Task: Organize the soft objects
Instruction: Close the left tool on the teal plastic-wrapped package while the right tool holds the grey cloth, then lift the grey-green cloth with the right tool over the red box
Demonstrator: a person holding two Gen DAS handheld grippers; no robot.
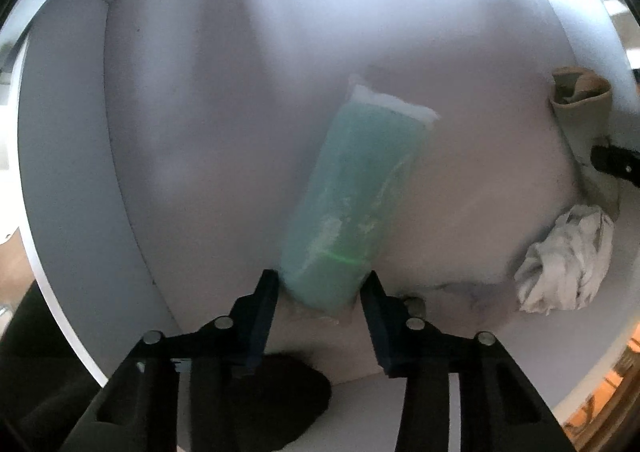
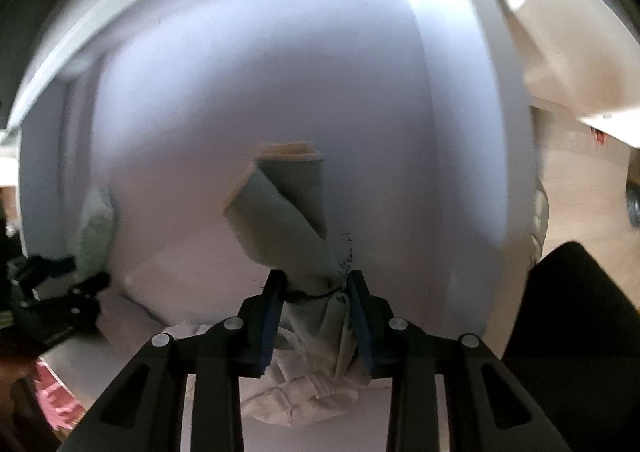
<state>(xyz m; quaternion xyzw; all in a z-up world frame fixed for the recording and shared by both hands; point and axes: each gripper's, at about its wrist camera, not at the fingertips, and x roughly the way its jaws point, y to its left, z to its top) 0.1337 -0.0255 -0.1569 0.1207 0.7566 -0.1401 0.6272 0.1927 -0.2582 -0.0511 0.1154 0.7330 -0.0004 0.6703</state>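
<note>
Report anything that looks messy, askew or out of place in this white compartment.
The white cloth lies crumpled in a heap at the compartment's front edge rather than folded. The green packet, between the left hand-held gripper's fingers, sits at a slant. The grey-green cloth in the right hand-held gripper is loosely bunched.

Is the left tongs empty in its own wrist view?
No, the left tongs grip the lower end of a green packet.
</note>
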